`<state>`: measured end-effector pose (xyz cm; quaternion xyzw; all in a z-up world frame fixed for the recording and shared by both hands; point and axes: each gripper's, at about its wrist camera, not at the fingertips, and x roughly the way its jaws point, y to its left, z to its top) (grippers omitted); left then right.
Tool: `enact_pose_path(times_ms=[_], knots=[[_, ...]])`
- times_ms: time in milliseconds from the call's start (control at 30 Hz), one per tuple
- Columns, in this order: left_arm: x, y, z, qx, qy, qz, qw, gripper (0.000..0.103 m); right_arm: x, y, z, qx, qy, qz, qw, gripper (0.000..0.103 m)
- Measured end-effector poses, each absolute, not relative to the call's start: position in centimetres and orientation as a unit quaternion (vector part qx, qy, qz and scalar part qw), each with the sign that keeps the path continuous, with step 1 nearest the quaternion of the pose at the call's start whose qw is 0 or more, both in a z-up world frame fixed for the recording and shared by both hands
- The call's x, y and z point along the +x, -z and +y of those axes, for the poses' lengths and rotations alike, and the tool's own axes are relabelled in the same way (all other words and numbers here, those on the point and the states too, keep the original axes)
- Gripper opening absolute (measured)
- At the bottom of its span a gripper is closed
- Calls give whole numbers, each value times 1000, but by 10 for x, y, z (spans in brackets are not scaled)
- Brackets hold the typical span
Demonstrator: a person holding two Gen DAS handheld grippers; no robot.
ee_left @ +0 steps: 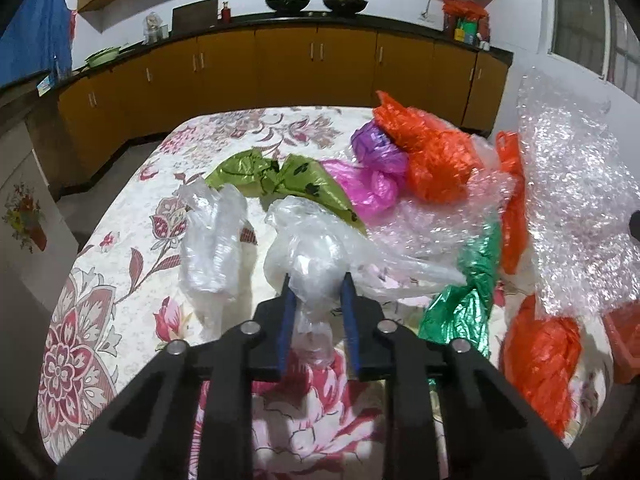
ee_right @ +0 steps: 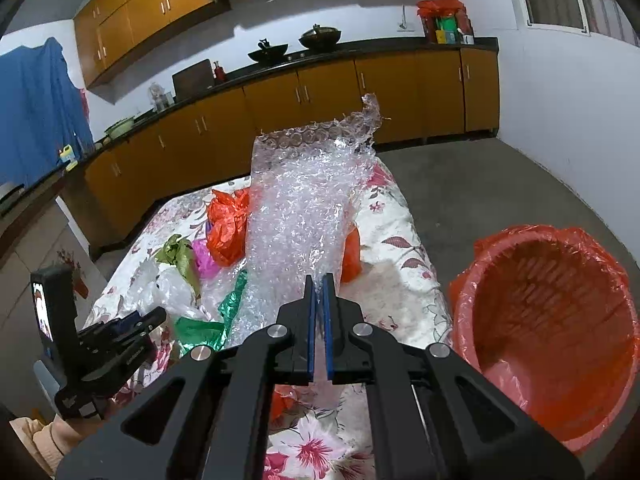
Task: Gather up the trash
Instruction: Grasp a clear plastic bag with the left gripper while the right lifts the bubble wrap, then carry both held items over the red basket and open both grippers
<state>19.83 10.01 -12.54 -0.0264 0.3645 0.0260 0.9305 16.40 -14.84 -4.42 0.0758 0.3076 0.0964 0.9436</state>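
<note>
Left tongs [ee_left: 317, 280] grip a clear plastic bag [ee_left: 308, 248]. Right tongs [ee_right: 319, 280] pinch the bubble wrap [ee_right: 308, 200], left of the red bin [ee_right: 552, 320].

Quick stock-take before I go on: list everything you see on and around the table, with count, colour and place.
bubble wrap: one, clear, lifted over the table's right side.
clear bag: one, near middle of the table.
second clear bag: one, left of the first.
olive bag: one, spotted, behind the clear bags.
pink-purple bag: one, right of the olive bag.
orange bags: at least three, along the right side.
green bag: one, shiny, near right.
bin: one, red, orange liner, on the floor right of the table.
table: one, floral cloth.
left gripper: around the first clear bag.
right gripper: pinching the bubble wrap.
</note>
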Motion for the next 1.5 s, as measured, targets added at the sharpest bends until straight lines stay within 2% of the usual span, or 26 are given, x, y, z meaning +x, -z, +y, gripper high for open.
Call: enact_pose_path(times_ms=[667,1067,1500], knots=[[151,45,87,-40,33,272,961,18,136,16,-190,94,-61,258,960,4],[152,20,-6,-39,150,259,953,18,106,26,-270,117,44,252,960,4],[164,43,-121,-13,257,287,923,18,85,48,-349,143,131,263,945,4]])
